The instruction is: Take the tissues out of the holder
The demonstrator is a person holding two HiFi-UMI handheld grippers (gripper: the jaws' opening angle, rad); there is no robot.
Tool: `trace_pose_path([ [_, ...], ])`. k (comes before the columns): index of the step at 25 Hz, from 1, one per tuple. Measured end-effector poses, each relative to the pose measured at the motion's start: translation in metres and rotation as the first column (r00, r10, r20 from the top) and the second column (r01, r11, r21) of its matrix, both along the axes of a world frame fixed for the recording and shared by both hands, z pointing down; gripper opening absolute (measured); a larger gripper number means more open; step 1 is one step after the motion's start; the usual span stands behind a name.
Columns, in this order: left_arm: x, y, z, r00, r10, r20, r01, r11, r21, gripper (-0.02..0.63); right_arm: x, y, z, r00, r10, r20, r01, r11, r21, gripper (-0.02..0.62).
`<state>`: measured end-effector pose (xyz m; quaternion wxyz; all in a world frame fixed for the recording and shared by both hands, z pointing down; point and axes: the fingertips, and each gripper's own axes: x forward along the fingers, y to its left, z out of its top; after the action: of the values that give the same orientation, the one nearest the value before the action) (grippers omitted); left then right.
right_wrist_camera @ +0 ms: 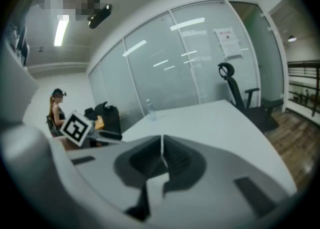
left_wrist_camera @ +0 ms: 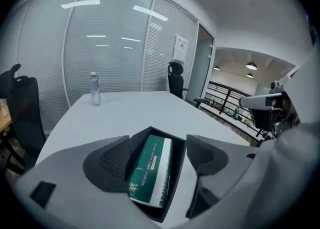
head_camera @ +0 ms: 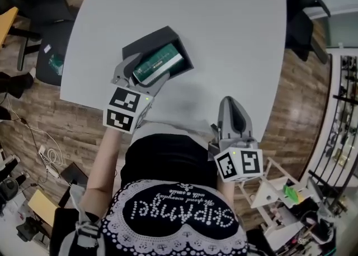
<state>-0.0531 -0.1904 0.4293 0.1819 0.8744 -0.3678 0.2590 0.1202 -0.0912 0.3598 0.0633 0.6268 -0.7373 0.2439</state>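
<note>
Head view: on the white table point(head_camera: 235, 20), the green tissue pack point(head_camera: 158, 63) lies in the black holder point(head_camera: 146, 41). Its long side runs from lower left to upper right.

Left gripper view: the left gripper point(left_wrist_camera: 156, 159) has its jaws wide, one on each side of the holder and pack, not pressing. A bottle point(left_wrist_camera: 95, 90) stands far behind.

Right gripper view: the right gripper point(right_wrist_camera: 161, 155) has its jaws together, with nothing between them.

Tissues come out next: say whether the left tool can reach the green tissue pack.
Probably yes: the left tool stands open, the green rectangular tissue pack juts from the black box-shaped holder between its jaws, nothing over it.
</note>
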Motion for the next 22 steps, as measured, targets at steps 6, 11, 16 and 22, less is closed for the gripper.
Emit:
trace_pose_path([
  [6, 0.006, -0.004, 0.023, 0.999, 0.037, 0.017, -0.036, 0.998, -0.045, 0.358, 0.008, 0.005, 0.006, 0.999, 0.052, -0.009, -0.052, 0.998, -0.018, 0.035],
  [11, 0.008, -0.002, 0.041, 0.997, 0.068, 0.031, -0.065, 0.994, -0.087, 0.360, 0.006, 0.006, 0.007, 0.998, 0.067, -0.013, -0.068, 0.997, -0.024, 0.035],
  [16, 0.013, -0.002, 0.057, 0.993, 0.101, 0.054, -0.094, 0.988, -0.126, 0.364, 0.011, 0.008, 0.009, 0.996, 0.083, -0.021, -0.084, 0.996, -0.036, 0.035],
  [22, 0.010, -0.006, 0.072, 0.991, 0.109, 0.075, -0.096, 0.982, -0.163, 0.367, 0.004, 0.005, 0.008, 0.997, 0.079, -0.020, -0.080, 0.996, -0.038, 0.035],
])
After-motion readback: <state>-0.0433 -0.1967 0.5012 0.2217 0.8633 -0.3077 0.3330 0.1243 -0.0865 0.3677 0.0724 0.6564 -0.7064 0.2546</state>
